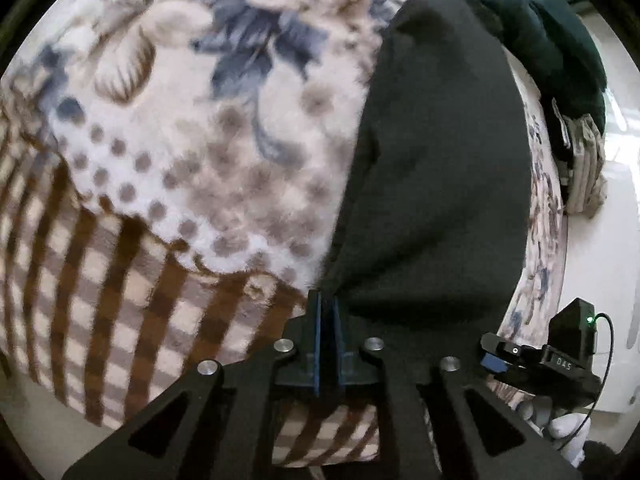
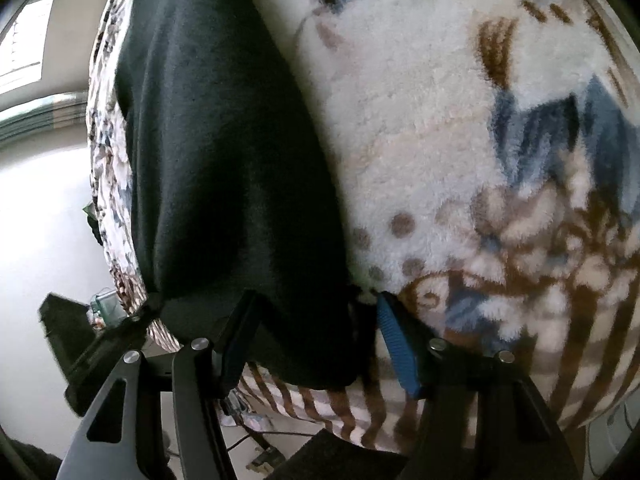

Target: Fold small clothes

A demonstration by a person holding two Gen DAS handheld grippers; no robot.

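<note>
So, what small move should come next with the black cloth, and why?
Probably close the right claw on the black cloth: its near edge lies between the open fingers. The left claw is already shut on the other corner.

Left tool (image 1: 329,312) pinched closed; right tool (image 2: 316,320) spread apart.

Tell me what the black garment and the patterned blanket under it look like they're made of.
Black garment: apparently soft matte knit, maybe cotton jersey or fleece; no sheen, drapes limply. Patterned blanket: plush fleece, probably synthetic; the fuzzy pile shows in the right wrist view.
</note>
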